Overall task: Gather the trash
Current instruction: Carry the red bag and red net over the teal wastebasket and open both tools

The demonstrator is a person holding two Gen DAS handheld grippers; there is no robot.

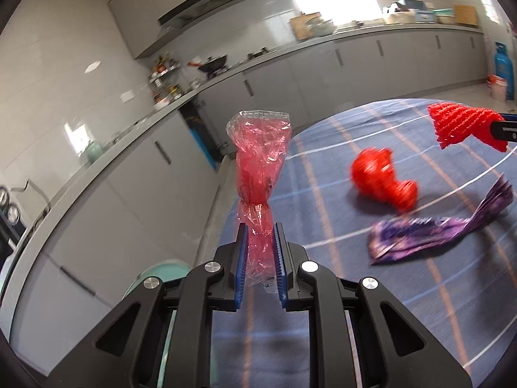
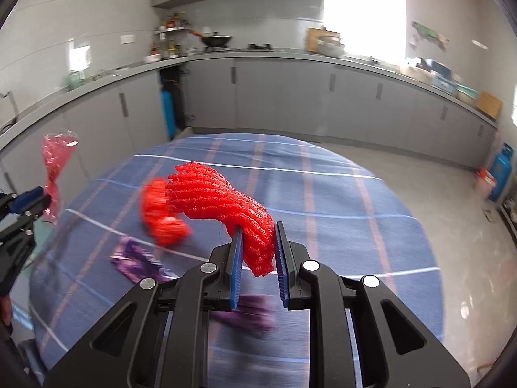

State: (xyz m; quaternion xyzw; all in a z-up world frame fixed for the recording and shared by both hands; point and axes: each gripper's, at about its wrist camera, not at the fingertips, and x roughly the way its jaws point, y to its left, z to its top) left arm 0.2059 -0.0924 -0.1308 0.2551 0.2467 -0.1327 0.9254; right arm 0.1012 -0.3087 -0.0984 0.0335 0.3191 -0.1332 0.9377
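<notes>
Red foam net [image 2: 223,207] clamped in right gripper [image 2: 258,255], held above the blue plaid table [image 2: 339,200]. Crumpled pink plastic bag [image 1: 258,174] pinched in left gripper [image 1: 261,252], at table's 9 o'clock edge. On the cloth at centre: second foam net [image 1: 381,181], purple wrapper [image 1: 429,236]. Step judged: carrying both catches off. Next: find a bin, maybe the teal rim [image 1: 161,271] below, release there, return for the rest.

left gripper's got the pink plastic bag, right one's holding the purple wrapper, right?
Not quite. The left gripper does hold the pink plastic bag, but the right gripper holds red foam netting; the purple wrapper lies on the tablecloth, as the right wrist view shows.
</notes>
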